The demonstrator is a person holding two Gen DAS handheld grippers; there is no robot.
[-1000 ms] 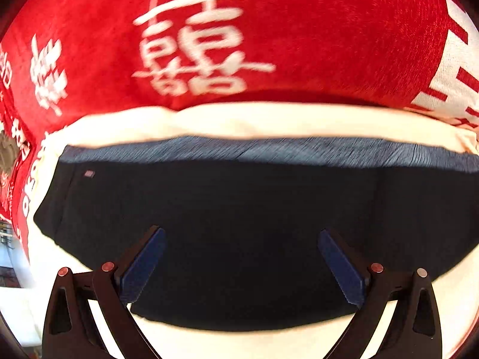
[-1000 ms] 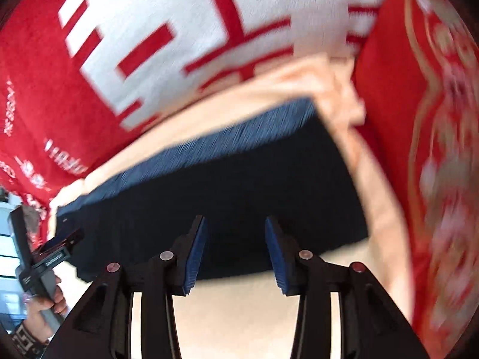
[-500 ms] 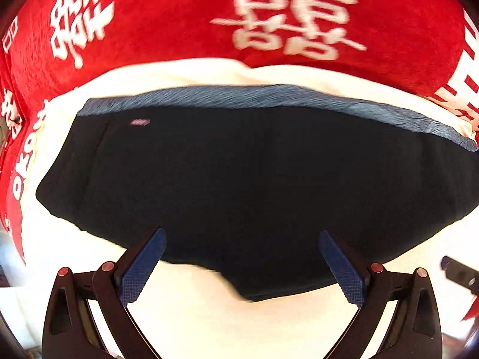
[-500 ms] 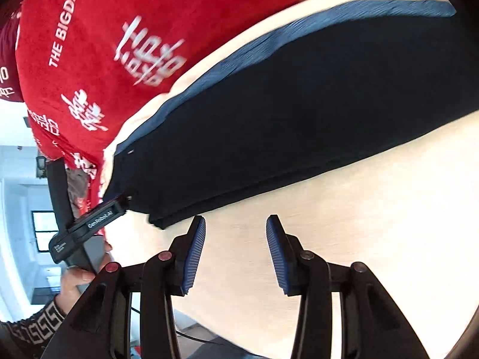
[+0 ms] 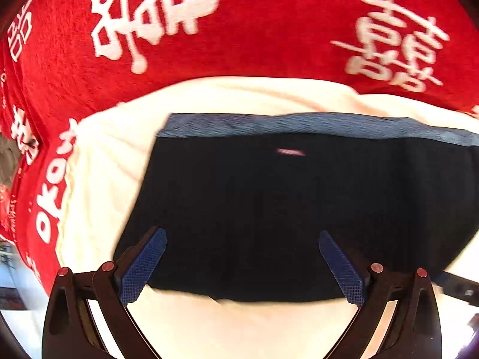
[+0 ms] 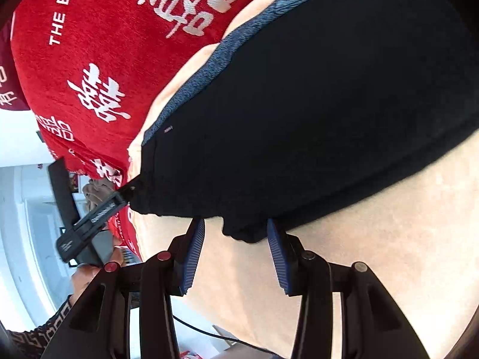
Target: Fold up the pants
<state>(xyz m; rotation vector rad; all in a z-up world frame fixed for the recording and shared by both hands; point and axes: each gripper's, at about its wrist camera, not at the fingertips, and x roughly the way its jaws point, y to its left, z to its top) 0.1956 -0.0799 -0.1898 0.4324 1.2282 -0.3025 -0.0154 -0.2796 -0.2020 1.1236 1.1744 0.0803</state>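
Observation:
Dark navy pants (image 5: 299,209) with a lighter blue waistband (image 5: 299,124) lie folded flat on a cream cloth (image 5: 239,329). My left gripper (image 5: 242,260) is wide open, its blue pads over the near edge of the pants, nothing between them. In the right wrist view the pants (image 6: 314,104) fill the upper right. My right gripper (image 6: 236,254) is open with a narrower gap, its pads at a small bulge on the near hem. The left gripper (image 6: 119,200) shows there at the pants' left corner.
A red blanket (image 5: 239,30) with white characters lies behind and left of the cream cloth (image 6: 389,269). A hand (image 6: 89,275) holds the left gripper at the left edge. A white room and a cable show beyond the surface edge at lower left.
My left gripper has shifted left toward the pants' left side. My right gripper has moved in toward the near hem. Both stay open.

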